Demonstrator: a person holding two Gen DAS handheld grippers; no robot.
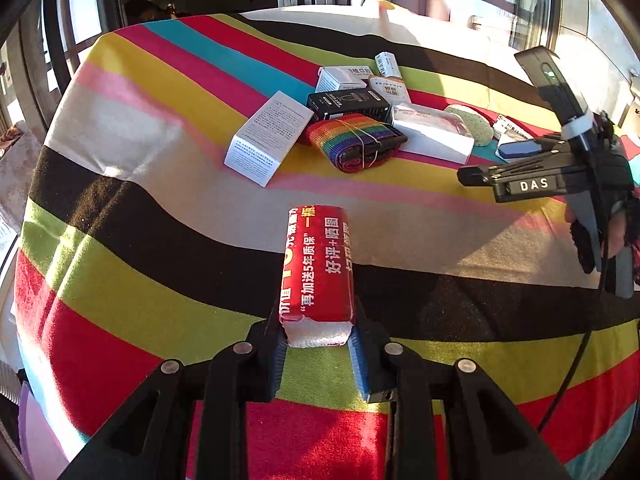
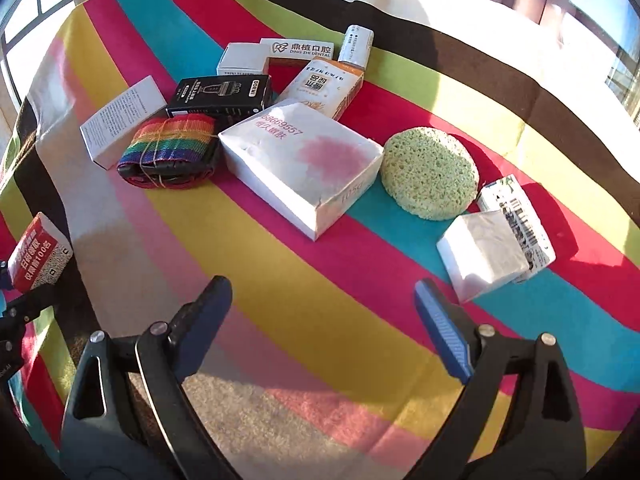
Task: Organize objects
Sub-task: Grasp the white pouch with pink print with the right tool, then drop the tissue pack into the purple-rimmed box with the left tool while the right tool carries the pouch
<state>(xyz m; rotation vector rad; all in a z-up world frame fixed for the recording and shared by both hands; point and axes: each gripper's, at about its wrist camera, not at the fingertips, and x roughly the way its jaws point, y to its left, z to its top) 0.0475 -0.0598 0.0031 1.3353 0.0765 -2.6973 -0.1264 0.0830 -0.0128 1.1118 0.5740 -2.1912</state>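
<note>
My left gripper is shut on a red pack with white Chinese print, held by its near end above the striped cloth; the same red pack shows at the left edge of the right wrist view. My right gripper stands open over the yellow and pink stripes, nothing between its fingers; it also shows as the right gripper at the right of the left wrist view. Ahead lie a white tissue pack with a pink blotch, a green sponge and a small white wrapped pack.
A rainbow strap roll, a black box, a white printed box, an orange-and-white box and other small white boxes cluster at the back on the striped tablecloth. Windows ring the room.
</note>
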